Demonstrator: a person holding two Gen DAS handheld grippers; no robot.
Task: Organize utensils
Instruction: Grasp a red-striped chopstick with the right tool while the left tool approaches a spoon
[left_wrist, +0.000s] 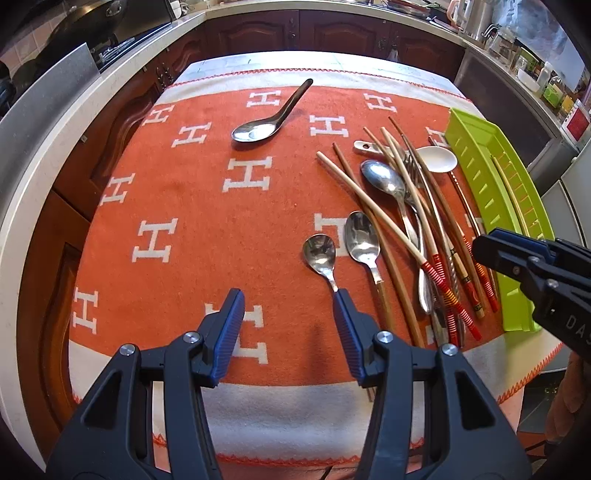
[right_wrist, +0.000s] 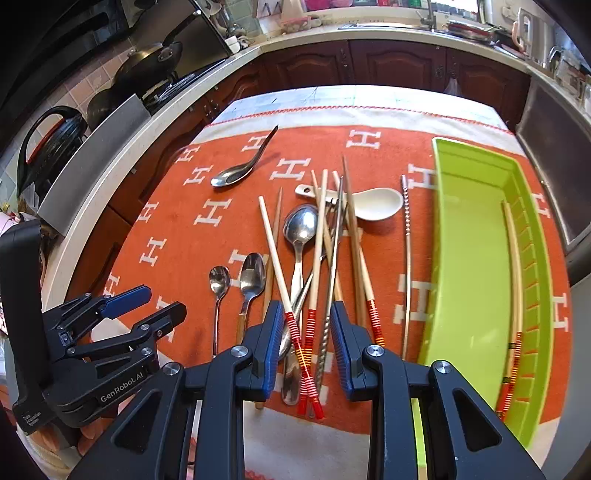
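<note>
Orange cloth (left_wrist: 207, 206) below, both tongs, left (left_wrist: 288, 299) and right (right_wrist: 304, 310), tilt steeply downward, released, grasping nothing.

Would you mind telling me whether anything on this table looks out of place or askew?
The black spoon lies alone, slanted, apart from the crossed pile of chopsticks. One chopstick already sits in the green tray.

Left cloth (left_wrist: 207, 221) lies free (utensil pile (right_wrist: 317, 258) crowds the right).

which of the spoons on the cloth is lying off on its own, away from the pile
The dark glossy soup spoon, far out on the orange cloth. The other spoons, metal and white, lie in or beside the chopstick pile near the green tray.
</note>
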